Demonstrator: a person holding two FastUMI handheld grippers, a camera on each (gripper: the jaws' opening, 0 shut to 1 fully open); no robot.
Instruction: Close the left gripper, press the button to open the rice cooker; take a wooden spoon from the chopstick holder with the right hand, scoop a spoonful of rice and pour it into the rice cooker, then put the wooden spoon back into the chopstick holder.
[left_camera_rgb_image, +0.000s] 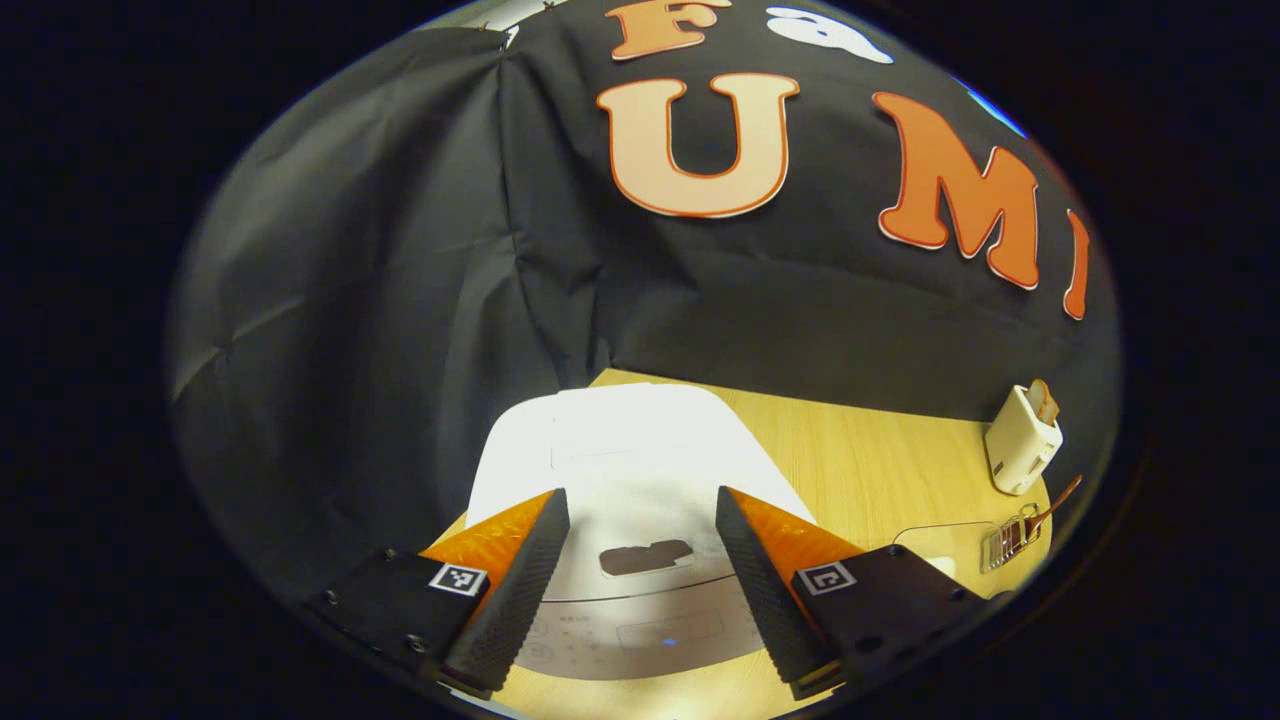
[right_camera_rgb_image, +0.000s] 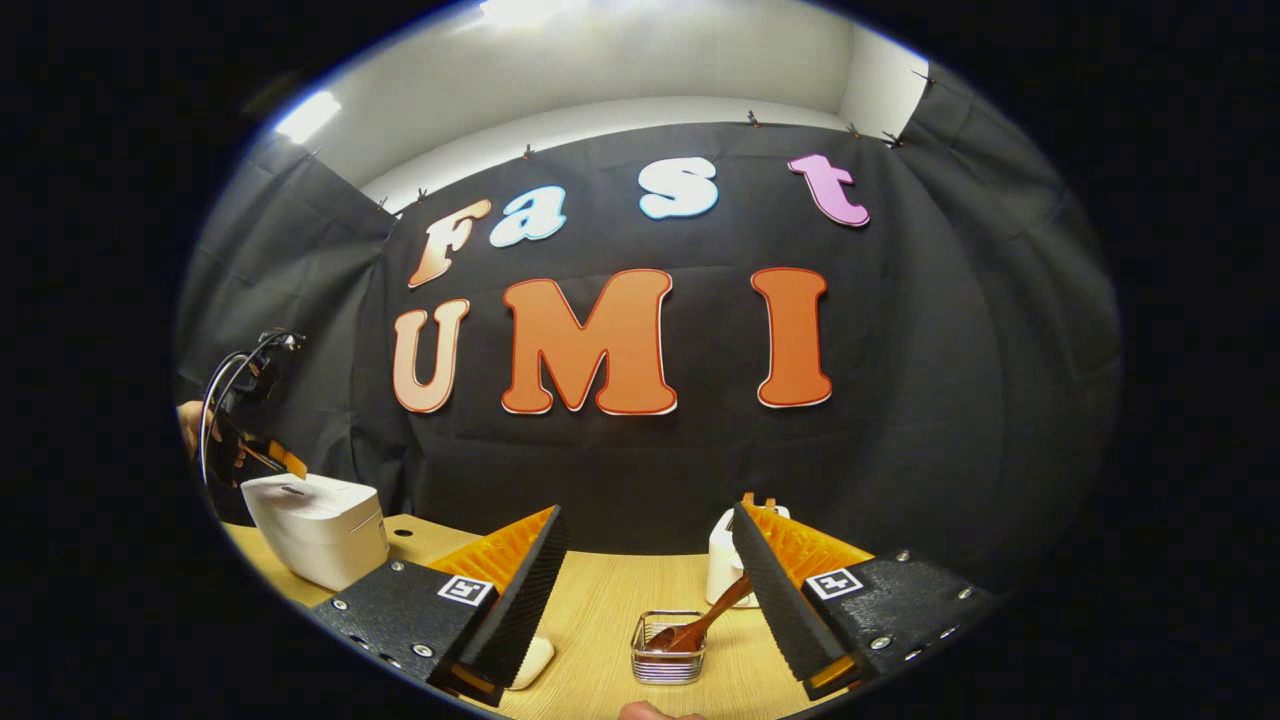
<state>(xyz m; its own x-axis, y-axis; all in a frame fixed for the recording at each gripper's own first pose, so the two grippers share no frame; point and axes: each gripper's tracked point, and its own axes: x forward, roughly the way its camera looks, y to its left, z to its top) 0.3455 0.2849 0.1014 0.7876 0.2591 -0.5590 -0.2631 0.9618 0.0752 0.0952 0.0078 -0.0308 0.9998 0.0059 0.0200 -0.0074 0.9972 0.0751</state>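
The left claw (left_camera_rgb_image: 642, 560) hangs above the white rice cooker (left_camera_rgb_image: 620, 470) with its fingers spread wide, the lid's dark button (left_camera_rgb_image: 646, 556) showing in the gap between them. The task asks for a pressed-together claw for the push, so the main risk is here: if it goes down spread as it is, the fingers will likely straddle the button and land on the lid either side, and the cooker stays shut. Even once shut, the tips could meet the smooth lid beside the button and skid, or nudge the cooker along the counter (left_camera_rgb_image: 860, 460). In the right gripper view, the right claw (right_camera_rgb_image: 650, 600) is also spread and holds nothing, hovering over the counter near a small wire basket (right_camera_rgb_image: 668, 648) with a wooden spoon (right_camera_rgb_image: 700, 625) lying in it, bowl down and handle leaning up toward the right finger. A white chopstick holder (right_camera_rgb_image: 722, 560) stands just behind, partly hidden by that finger. The spoon handle looks thin and slanted, so a grasp taken off-centre may let it pivot or slip, and lifting it could drag the light basket or knock the holder. The cooker sits well apart to the left, so a loaded spoon has a long carry in which rice may spill. Where the rice is, I cannot tell.
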